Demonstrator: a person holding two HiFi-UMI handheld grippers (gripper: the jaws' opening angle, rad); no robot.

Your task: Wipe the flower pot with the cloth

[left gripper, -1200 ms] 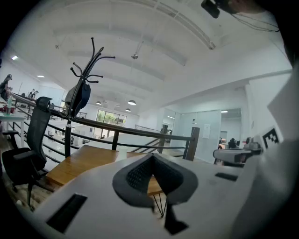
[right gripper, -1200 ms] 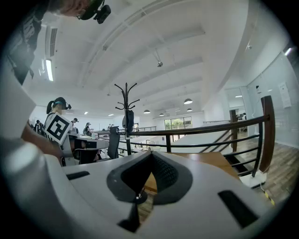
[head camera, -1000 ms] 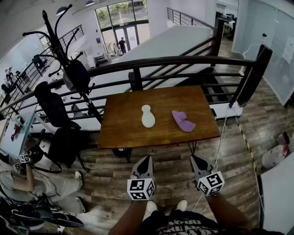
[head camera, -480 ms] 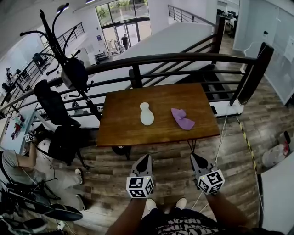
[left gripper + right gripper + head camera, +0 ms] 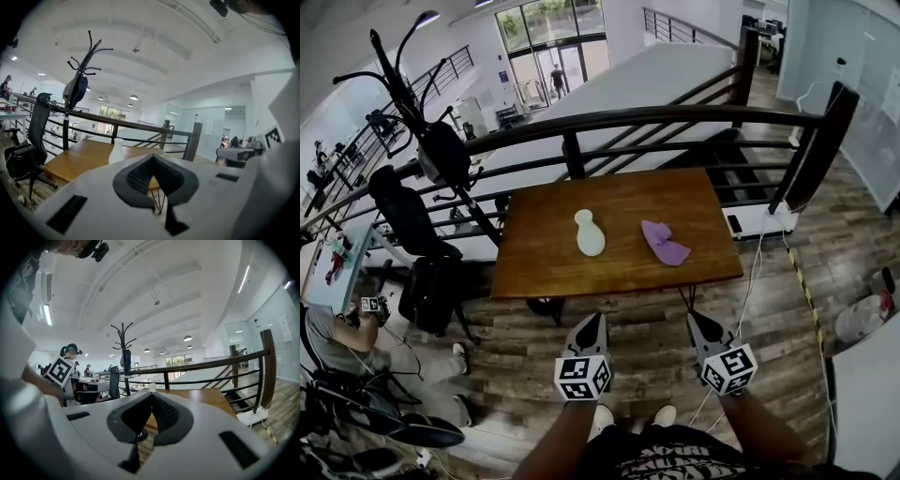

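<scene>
A white vase-shaped flower pot (image 5: 589, 233) stands upright left of centre on the brown wooden table (image 5: 544, 262). To its right lies a crumpled purple cloth (image 5: 663, 243). Both grippers hover over the floor in front of the table, apart from both objects. My left gripper (image 5: 594, 321) is shut with nothing in it, and its own view shows the pot (image 5: 116, 152) just above the closed tips (image 5: 152, 157). My right gripper (image 5: 700, 318) is also shut and empty; in its own view the pot (image 5: 151, 387) shows small beyond the closed tips (image 5: 151, 393).
A dark metal railing (image 5: 675, 122) runs behind the table. A coat stand (image 5: 431, 141) and black office chair (image 5: 412, 225) are at the left. A person (image 5: 337, 342) sits low at the left. Cables (image 5: 750, 291) trail on the wooden floor right of the table.
Both grippers and the view have shifted a little toward the table; the pot and cloth lie where they were. The jaws have stayed shut.
</scene>
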